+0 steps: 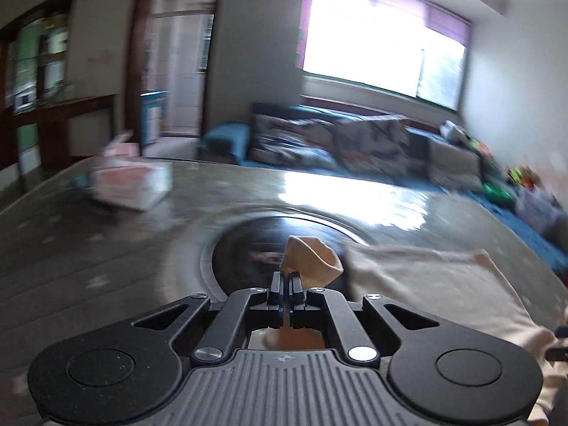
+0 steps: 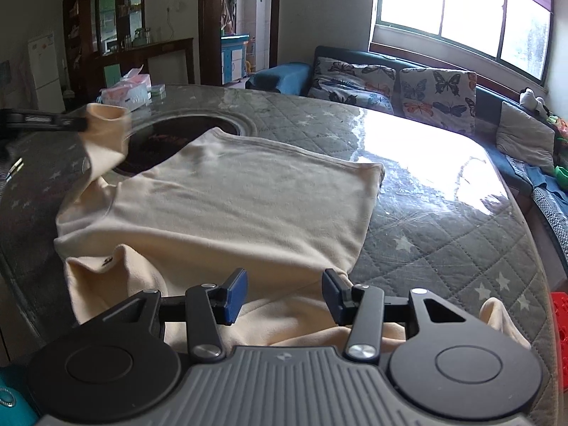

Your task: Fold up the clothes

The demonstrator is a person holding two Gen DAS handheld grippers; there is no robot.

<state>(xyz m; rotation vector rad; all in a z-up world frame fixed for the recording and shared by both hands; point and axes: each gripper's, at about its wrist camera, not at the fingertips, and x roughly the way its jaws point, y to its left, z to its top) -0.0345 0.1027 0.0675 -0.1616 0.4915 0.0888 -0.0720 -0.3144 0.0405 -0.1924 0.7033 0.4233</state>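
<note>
A cream long-sleeved top (image 2: 220, 209) lies spread on the round quilted table (image 2: 443, 241). My left gripper (image 1: 288, 278) is shut on the cuff of its left sleeve (image 1: 312, 257) and holds it lifted off the table. In the right wrist view that same left gripper (image 2: 80, 122) comes in from the left edge with the sleeve cuff (image 2: 106, 120) hanging from it. My right gripper (image 2: 284, 296) stands open above the near edge of the top, with cloth lying below its blue pads (image 2: 236, 294) but nothing pinched.
A dark round inset (image 2: 167, 142) sits in the table's middle, partly under the top. A tissue box (image 2: 126, 88) stands at the table's far left. A blue sofa with butterfly cushions (image 2: 436, 96) runs behind the table. A red crate (image 2: 561, 323) shows at the right edge.
</note>
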